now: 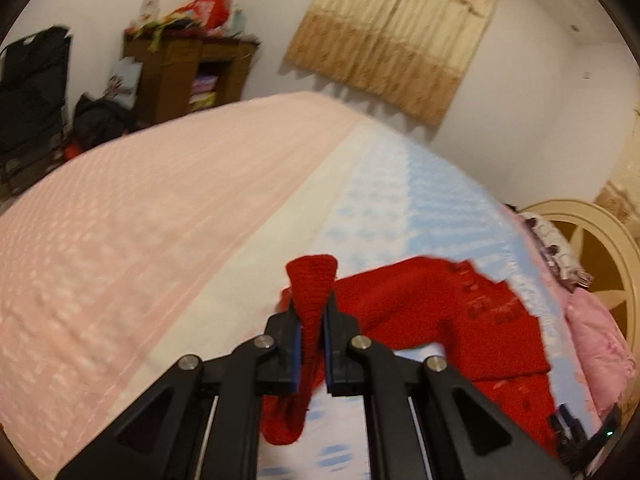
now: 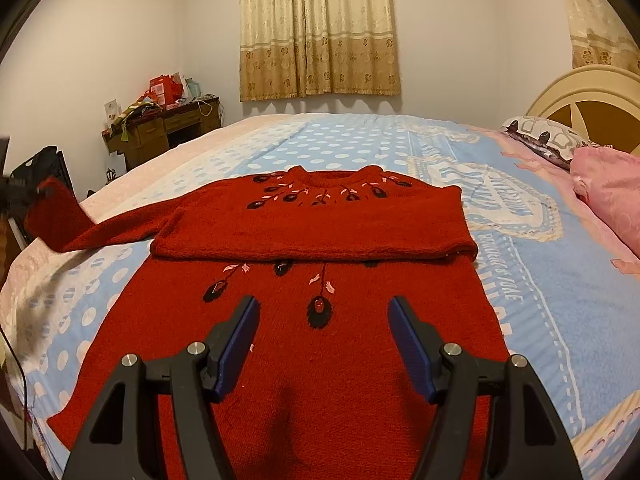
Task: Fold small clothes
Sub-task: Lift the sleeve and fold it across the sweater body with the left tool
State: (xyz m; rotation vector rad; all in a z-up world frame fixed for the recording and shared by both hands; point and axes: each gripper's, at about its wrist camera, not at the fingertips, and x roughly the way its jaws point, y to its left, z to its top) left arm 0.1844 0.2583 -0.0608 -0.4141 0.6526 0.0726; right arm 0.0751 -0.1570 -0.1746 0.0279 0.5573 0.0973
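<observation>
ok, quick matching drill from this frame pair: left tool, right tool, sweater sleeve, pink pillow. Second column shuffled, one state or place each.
Things:
1. left tool
2. right tool
3. sweater sleeve
4. pink pillow

States or places:
A. lifted off the bed at its cuff end
B. jaws apart, nothing between them, over the sweater's lower body
C. at the head of the bed, by the headboard
D. shut on red knit

Pairs: 1-D, 2-B, 3-A, 4-C
</observation>
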